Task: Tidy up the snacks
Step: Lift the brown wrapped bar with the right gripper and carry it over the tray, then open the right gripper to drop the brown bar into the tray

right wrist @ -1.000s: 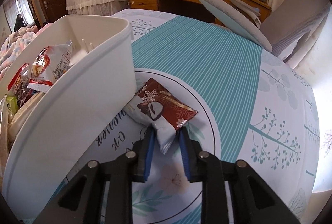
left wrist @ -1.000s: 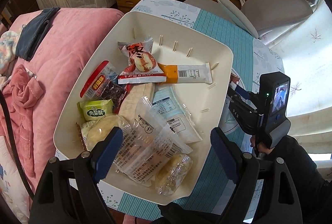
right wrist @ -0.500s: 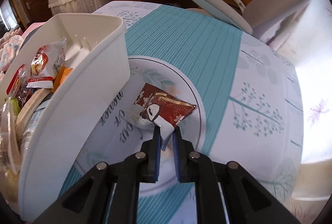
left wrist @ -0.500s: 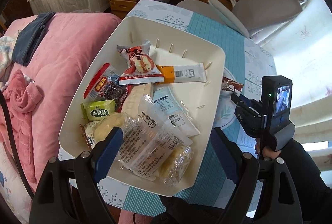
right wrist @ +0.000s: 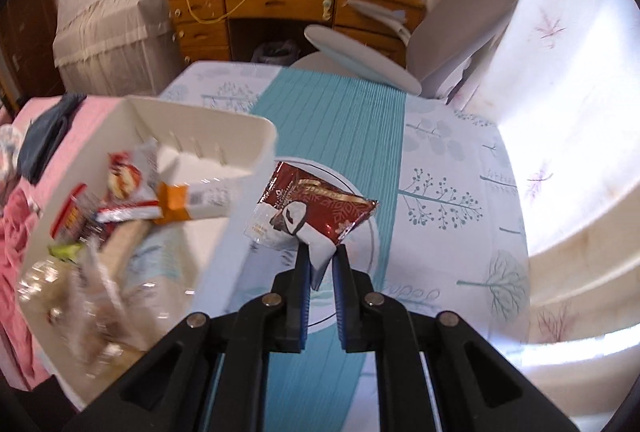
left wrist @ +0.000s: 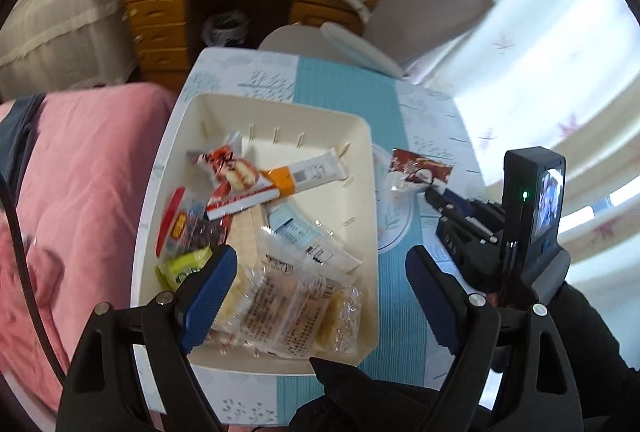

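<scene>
A dark red snack packet [right wrist: 316, 210] hangs in the air just right of the cream bin [right wrist: 236, 156], above the table. My right gripper [right wrist: 322, 260] is shut on the packet's white end. From the left wrist view the same red packet [left wrist: 420, 170] shows beyond the cream bin's rim [left wrist: 372, 216], with the right gripper [left wrist: 436, 198] under it. The bin holds several wrapped snacks, among them an orange and white bar [left wrist: 304, 176]. My left gripper [left wrist: 320, 268] is open above the bin's near end, with nothing between its fingers.
The table [right wrist: 452, 192] wears a teal striped and leaf-print cloth. A pink bed [left wrist: 80, 168] lies left of the bin. A grey chair [right wrist: 468, 12] and a wooden desk [right wrist: 256, 8] stand beyond the table's far edge. A dark sleeve [left wrist: 580, 344] shows at lower right.
My right gripper closed on the red packet's end and lifted it off the table beside the bin. My left gripper rose and turned, still open over the bin.
</scene>
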Motion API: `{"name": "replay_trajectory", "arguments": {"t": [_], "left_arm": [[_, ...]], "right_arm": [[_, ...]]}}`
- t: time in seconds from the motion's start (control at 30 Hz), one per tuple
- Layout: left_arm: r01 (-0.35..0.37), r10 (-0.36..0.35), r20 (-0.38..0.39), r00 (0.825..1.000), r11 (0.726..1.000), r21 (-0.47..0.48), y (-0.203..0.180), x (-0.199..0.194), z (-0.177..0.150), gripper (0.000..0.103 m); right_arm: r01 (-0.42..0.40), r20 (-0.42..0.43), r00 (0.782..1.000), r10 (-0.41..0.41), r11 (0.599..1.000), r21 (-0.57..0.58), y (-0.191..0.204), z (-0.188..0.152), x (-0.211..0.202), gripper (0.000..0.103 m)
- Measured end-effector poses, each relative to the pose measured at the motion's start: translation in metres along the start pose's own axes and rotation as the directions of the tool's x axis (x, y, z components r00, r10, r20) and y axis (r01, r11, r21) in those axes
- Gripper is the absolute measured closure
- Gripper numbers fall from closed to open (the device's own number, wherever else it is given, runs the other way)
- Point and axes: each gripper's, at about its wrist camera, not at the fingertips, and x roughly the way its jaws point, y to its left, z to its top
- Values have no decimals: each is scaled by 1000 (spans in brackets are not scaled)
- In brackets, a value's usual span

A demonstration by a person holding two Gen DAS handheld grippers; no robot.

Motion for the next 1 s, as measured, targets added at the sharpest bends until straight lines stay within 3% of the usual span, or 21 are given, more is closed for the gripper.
{"name": "replay_trajectory", "arguments": {"t": [0.23, 0.53, 0.6, 0.83, 1.0], "left_arm": [[79, -84, 41, 996, 992, 103, 17, -24, 1, 18], [123, -135, 71, 988, 981, 149, 35, -38, -1, 18], [129, -142, 76, 987, 980, 151, 36, -40, -2, 18], [130, -145, 118, 982, 984, 126, 37, -53, -13, 18], [94, -107, 162, 981, 992, 90, 31, -63, -31, 18]], "right_arm": [[-23, 49, 999, 20, 998, 65, 48, -7, -37, 93], [-108, 90, 991, 102, 992, 70, 103, -10, -55, 91], [-135, 77, 989, 129, 988, 78, 109, -10, -56, 86], [-116, 53, 992, 111, 988, 98, 106, -16, -69, 51], [-117, 56, 992, 112, 988, 97, 92, -30, -88, 43]]}}
